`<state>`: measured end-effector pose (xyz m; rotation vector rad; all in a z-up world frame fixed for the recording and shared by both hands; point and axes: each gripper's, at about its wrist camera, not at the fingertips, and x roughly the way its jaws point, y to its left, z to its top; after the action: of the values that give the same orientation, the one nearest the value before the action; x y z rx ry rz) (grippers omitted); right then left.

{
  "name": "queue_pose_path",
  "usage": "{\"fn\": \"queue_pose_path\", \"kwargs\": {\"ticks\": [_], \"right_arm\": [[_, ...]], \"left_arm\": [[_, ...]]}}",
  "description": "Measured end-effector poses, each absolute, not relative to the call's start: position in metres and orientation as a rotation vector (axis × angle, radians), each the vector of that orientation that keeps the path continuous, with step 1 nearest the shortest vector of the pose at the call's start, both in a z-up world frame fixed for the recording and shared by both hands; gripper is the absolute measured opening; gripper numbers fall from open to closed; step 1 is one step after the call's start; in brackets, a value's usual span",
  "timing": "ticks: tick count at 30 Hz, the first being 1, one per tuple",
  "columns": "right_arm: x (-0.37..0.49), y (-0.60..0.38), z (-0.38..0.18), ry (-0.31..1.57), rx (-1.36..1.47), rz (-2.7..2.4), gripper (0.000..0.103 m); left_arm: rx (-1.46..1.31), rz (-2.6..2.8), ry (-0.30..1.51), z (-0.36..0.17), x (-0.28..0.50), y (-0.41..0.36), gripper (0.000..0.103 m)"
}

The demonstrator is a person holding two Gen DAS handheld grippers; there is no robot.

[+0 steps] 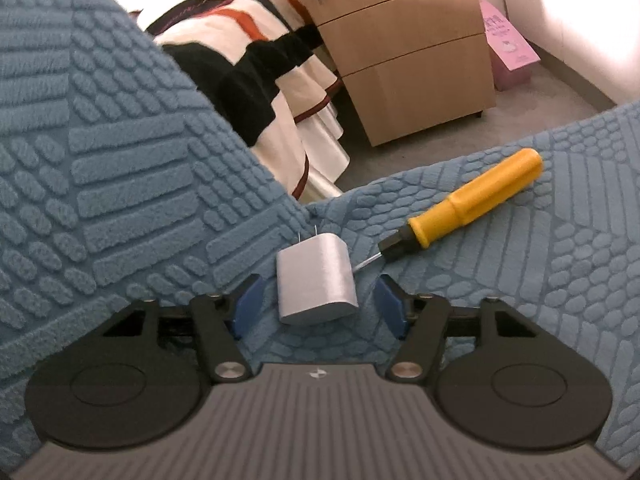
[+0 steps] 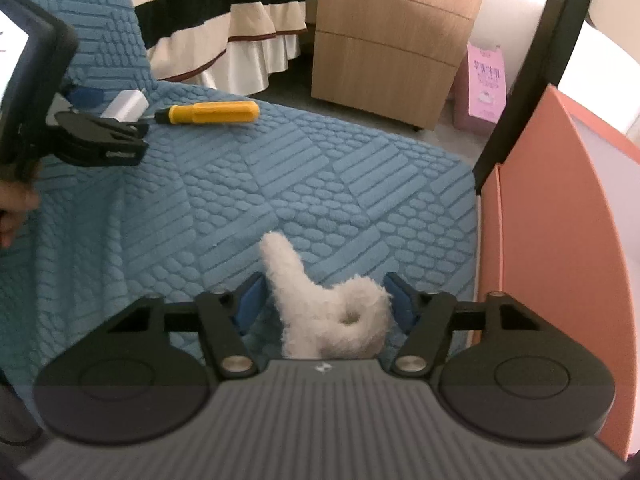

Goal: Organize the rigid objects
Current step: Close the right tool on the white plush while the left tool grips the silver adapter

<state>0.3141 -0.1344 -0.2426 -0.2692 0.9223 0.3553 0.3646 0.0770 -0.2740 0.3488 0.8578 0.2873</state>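
I am keeping my left gripper [image 1: 318, 300] spread around the silver plug adapter [image 1: 316, 282], my right gripper [image 2: 324, 300] spread around a fluffy white piece [image 2: 332, 308]; both are lying on the blue cover [image 2: 280, 184].

Both views are bright and evenly lit by soft daylight. The strongest light comes from the upper right, where the wall [image 1: 580, 8] washes out to near white in the left wrist view and the same happens at the top right corner of the right wrist view. Shadows are faint; the charger [image 1: 316, 280] and the screwdriver [image 1: 472, 200] cast only soft, short ones on the blue cover [image 1: 120, 200]. The fisheye lenses bend straight lines hard: the drawer cabinet [image 1: 404, 56] leans and the cover's edges curve. The cabinet and the striped cloth [image 1: 256, 80] are slightly smeared, and the far corners look soft
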Motion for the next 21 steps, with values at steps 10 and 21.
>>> {"fn": "queue_pose_path", "kwargs": {"ticks": [10,21], "right_arm": [[0.312,-0.135,-0.239,0.917,-0.265,0.373,0.053],[0.306,-0.131,-0.234,0.942,-0.229,0.406,0.052]], "left_arm": [[0.252,0.272,0.871,-0.271,0.361,0.089,0.050],[0.028,0.208,0.905,-0.252,0.310,0.089,0.050]]}}
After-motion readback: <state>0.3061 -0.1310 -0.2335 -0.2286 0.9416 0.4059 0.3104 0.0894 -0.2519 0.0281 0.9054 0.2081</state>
